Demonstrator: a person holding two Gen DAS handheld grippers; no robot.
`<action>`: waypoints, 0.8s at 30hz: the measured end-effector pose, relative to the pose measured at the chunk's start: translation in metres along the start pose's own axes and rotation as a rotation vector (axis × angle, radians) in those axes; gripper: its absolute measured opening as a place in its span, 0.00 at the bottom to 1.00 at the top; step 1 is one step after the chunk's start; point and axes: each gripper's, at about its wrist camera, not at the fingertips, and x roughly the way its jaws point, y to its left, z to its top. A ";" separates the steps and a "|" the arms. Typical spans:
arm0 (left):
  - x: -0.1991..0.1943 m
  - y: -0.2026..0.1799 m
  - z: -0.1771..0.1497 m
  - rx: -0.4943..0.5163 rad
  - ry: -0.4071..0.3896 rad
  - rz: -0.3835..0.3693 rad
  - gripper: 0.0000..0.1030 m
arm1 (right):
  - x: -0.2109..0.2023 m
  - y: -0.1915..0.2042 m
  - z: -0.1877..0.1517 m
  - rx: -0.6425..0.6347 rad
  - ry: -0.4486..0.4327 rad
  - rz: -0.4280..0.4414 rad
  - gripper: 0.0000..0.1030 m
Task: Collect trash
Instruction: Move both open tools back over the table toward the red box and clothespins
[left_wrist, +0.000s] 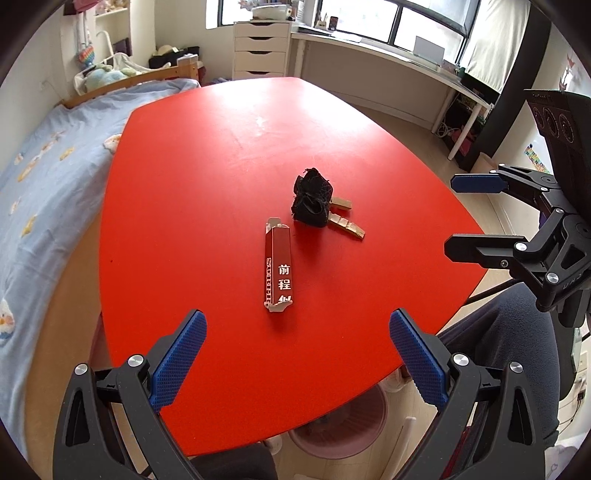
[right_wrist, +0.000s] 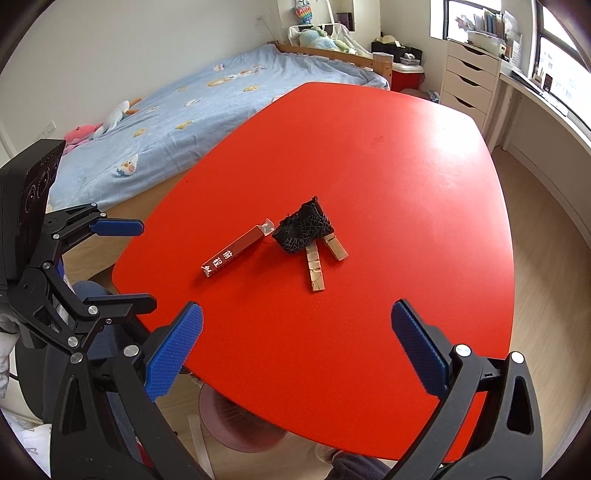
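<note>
The red bench (left_wrist: 229, 177) fills both views, its surface bare apart from a small cluster of litter near the middle — placed centrally, I judge, so that either tool can get to it from the near edge. Below that near edge a pinkish bin (left_wrist: 343, 432) shows on the floor, a likely home for the trash, though its opening is mostly hidden by the bench.

The left gripper (left_wrist: 297, 354) hovers above the near edge, its jaws spread wide and holding nothing, lined up roughly with the long red wrapper (left_wrist: 279, 264). The right gripper (right_wrist: 297, 350) hangs at a similar height on the other side, jaws equally wide and empty, aimed more toward the wooden pieces.

The red wrapper lies flat with its length running toward the left gripper — convenient for closing across its narrow width. Just beyond it sits a crumpled black wad (left_wrist: 312, 199), apart from the wrapper by a small gap. The wad rests on two wooden clothespins (right_wrist: 317, 267), which splay out from beneath it in a V; lifting the wad first would probably free them.
</note>
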 end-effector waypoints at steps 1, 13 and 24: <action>0.003 0.001 0.002 0.002 0.005 0.003 0.92 | 0.005 -0.002 0.002 0.000 0.007 -0.001 0.97; 0.052 0.009 0.016 0.013 0.076 0.019 0.92 | 0.069 -0.014 0.019 -0.010 0.107 -0.019 0.84; 0.064 0.009 0.014 0.009 0.077 0.038 0.77 | 0.095 -0.011 0.018 -0.032 0.150 -0.020 0.55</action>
